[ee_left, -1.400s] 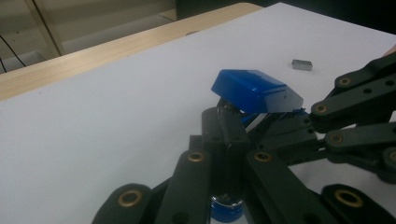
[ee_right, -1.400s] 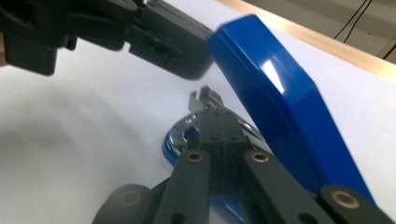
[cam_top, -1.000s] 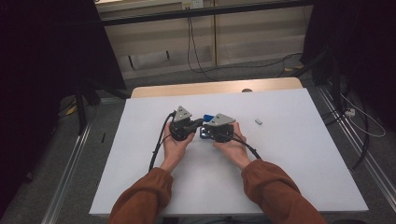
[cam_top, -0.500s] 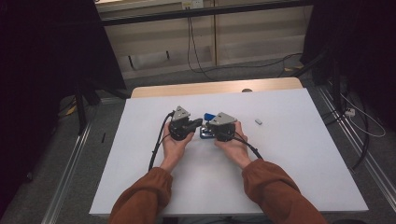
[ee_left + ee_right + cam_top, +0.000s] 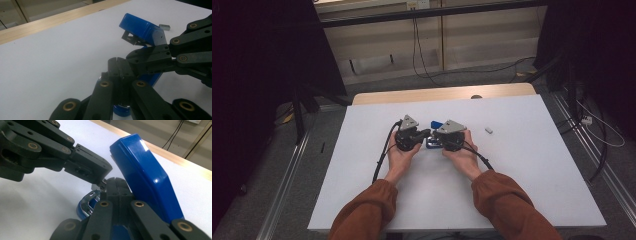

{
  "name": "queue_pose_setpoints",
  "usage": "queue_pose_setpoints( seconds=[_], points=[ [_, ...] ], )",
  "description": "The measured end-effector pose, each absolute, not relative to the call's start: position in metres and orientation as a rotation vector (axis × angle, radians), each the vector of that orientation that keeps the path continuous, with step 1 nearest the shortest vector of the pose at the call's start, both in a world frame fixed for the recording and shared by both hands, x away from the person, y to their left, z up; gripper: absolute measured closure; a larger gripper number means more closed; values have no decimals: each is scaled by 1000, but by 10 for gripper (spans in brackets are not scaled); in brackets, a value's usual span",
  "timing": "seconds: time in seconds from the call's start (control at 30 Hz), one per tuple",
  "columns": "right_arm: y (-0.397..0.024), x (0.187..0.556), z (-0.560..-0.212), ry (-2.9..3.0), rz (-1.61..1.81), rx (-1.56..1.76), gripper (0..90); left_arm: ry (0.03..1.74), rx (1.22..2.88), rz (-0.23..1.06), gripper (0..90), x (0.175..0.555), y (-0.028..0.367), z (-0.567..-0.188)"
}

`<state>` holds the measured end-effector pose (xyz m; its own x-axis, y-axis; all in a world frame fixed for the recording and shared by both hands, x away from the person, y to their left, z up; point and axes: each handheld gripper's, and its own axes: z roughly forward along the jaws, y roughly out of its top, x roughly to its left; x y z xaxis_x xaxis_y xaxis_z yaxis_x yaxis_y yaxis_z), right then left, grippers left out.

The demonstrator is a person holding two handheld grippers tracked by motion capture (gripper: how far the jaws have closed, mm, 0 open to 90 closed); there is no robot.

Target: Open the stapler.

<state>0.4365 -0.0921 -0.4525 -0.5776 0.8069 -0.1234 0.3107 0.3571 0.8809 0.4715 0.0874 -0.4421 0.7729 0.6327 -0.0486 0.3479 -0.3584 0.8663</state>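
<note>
1. a blue stapler (image 5: pixel 433 134) sat near the middle of the white table (image 5: pixel 522 165), its top cover (image 5: pixel 145 172) swung up and open.
2. the left gripper (image 5: pixel 421 135) was just left of the stapler, its jaws pressed together, tips at the stapler's metal base (image 5: pixel 88 200); whether they pinched any part was unclear.
3. the right gripper (image 5: pixel 437 137) was just right of the stapler, jaws also closed, its tips meeting the left gripper's tips over the stapler's base.
4. a small grey strip of staples (image 5: pixel 488 130) lay well to the right of the stapler, apart from it.
5. a light wooden edge (image 5: pixel 442 93) ran along the table's far side, beyond the stapler.
</note>
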Motion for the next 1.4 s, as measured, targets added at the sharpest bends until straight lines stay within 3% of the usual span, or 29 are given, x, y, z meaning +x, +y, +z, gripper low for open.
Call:
queue_pose_setpoints(
  seconds=[1.4],
  points=[
    [-95,436,-448,2041,1163,980,900,719,1984,359,900,472,86,-444]
  ],
)
